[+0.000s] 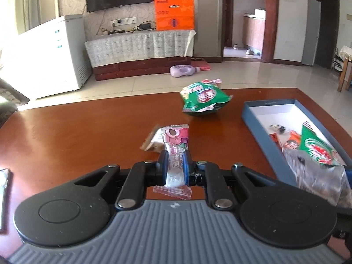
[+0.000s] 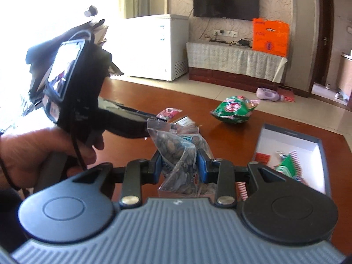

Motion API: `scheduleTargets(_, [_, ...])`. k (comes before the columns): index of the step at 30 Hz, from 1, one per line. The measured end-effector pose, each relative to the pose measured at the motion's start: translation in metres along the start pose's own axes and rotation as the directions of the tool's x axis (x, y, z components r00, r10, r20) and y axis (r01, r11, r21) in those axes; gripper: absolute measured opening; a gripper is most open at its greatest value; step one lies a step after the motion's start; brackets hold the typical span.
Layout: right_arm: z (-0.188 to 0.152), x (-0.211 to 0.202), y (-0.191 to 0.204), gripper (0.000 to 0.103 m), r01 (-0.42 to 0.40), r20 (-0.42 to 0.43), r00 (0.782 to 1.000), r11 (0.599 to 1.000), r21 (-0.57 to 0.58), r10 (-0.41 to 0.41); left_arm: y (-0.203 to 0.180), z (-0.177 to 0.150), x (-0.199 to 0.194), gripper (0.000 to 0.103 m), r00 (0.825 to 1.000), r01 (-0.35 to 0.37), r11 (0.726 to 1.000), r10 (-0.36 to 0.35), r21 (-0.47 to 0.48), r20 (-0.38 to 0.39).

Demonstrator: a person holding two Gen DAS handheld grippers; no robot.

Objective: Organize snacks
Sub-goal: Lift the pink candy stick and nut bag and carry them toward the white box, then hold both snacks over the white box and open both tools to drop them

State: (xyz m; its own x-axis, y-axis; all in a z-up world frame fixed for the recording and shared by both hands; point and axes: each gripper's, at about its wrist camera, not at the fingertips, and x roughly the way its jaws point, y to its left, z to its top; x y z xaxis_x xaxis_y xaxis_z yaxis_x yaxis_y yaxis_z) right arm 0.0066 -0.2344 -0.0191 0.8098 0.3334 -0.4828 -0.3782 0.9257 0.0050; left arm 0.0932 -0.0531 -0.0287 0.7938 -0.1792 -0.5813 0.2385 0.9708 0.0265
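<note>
With both packets bound for the blue box [image 1: 248, 114], my left gripper [image 1: 175, 157] pinches the pink candy packet [image 1: 175, 138] while my right gripper [image 2: 179, 158] clamps the seed bag [image 2: 178, 151].

My left gripper [image 1: 174, 158] pinches a pink candy packet [image 1: 175, 151] between its blue pads, above the brown table [image 1: 77, 136]. A tan wrapper [image 1: 151, 142] peeks out just behind the packet. Farther back, a puffy green snack bag [image 1: 203, 98] sits on the table. On my right is a blue box [image 1: 259, 123] with snack bags inside, and a clear bag [image 1: 316, 176] hangs over its near corner.
</note>
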Motion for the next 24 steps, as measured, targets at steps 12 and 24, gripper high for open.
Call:
scheduleTargets(12, [-0.012, -0.013, -0.044, 0.036, 0.123, 0.013, 0.992, 0.990, 0.070, -0.124, -0.060, 0.012, 0.017, 0.016, 0.997, 0.074, 0.997, -0.075, 0.034, 0.019])
scheduleTargets(24, [-0.023, -0.014, -0.080, 0.036, 0.228, 0.003, 0.973, 0.966, 0.122, -0.230, -0.112, 0.022, 0.042, 0.016, 0.990, 0.136, 0.987, -0.139, 0.081, 0.027])
